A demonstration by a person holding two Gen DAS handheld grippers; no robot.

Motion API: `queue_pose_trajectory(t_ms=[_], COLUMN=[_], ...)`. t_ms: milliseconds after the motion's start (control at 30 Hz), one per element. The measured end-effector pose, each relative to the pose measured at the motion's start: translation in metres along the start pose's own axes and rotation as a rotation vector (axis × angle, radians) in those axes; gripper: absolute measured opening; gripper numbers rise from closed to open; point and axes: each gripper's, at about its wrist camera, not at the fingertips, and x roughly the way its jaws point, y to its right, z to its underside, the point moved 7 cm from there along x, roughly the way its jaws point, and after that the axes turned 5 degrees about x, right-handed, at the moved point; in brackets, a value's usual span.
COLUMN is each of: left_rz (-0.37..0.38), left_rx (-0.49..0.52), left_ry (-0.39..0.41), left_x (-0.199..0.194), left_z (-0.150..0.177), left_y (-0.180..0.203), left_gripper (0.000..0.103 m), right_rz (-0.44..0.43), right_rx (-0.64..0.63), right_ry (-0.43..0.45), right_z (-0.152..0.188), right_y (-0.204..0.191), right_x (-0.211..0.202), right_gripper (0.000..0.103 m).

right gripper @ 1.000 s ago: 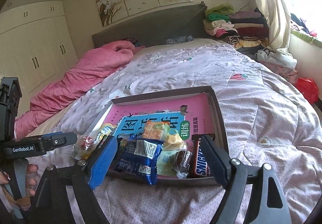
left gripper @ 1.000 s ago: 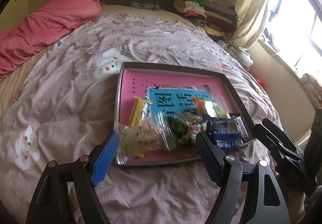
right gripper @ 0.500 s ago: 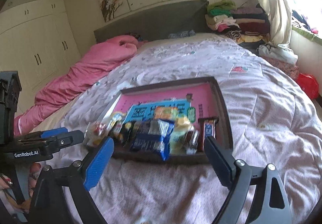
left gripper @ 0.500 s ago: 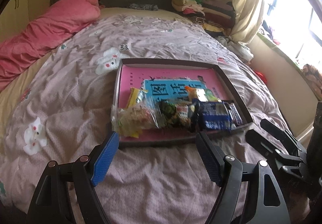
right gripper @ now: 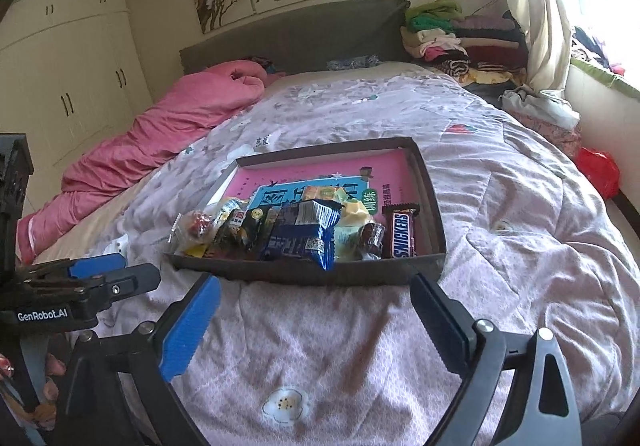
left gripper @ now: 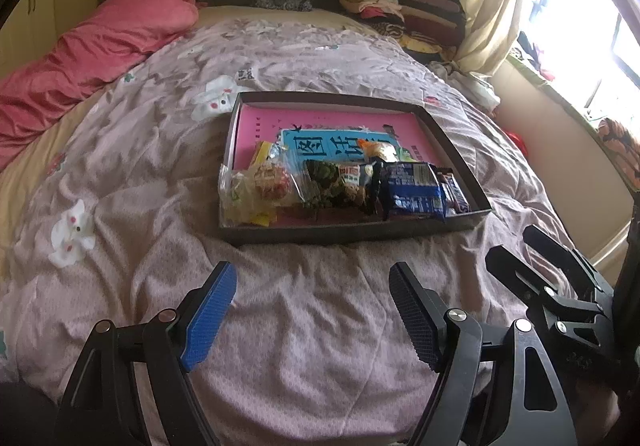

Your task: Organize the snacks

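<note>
**A:** Nearest the lens, lower centre of each wrist view: the left gripper (left gripper: 312, 310) hangs over bare quilt (left gripper: 312, 366) with its fingers apart and nothing between them; the right gripper (right gripper: 316, 310) does the same, its jaws opening wider at this moment, also with nothing between them.

**B:** And the snacks?

**A:** Mid-frame, all inside the shallow dark tray (right gripper: 304, 274) on the bed. They crowd its near edge: a clear bag of sweets (left gripper: 256, 185) at the left, a blue packet (right gripper: 300, 238) in the middle, a Snickers bar (right gripper: 404, 234) at the right. The pink book (left gripper: 332, 121) lining the tray shows bare toward the far side.

**B:** So which step is this?

**A:** By the look of it, a pause between picks, both grippers clear of the tray. The next move likely calls for one to reach forward and down to a single packet, without snagging its neighbours.

**B:** Beyond that?

**A:** A pink blanket (right gripper: 172, 133), upper left; folded clothes (right gripper: 452, 37), upper right.
</note>
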Motion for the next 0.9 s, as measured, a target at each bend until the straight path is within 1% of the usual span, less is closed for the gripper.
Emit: queue_pose_trajectory(t_ms=[167,333,533,900], left_rz=[0.005,-0.012,-0.026,-0.038], left_rx=[0.013,0.028,0.020,0.005], left_ry=[-0.011,-0.008,-0.009,-0.033], left_x=[-0.003,-0.009,-0.011,-0.008], left_z=[0.008,0.011,0.013,0.018], left_y=[0.005,0.007,0.003,0.001], left_gripper=[0.080,0.080,0.080,0.080], right_rz=[0.013,0.031,0.046,0.047], right_rx=[-0.002,0.008,0.026,0.007], right_ry=[-0.008,-0.017,-0.037,-0.034], right_z=[0.005,0.009,0.015,0.018], right_y=[-0.002,0.000,0.003,-0.001], right_x=[-0.004,-0.004,-0.004,-0.008], right_gripper=[0.097,0.097,0.098,0.099])
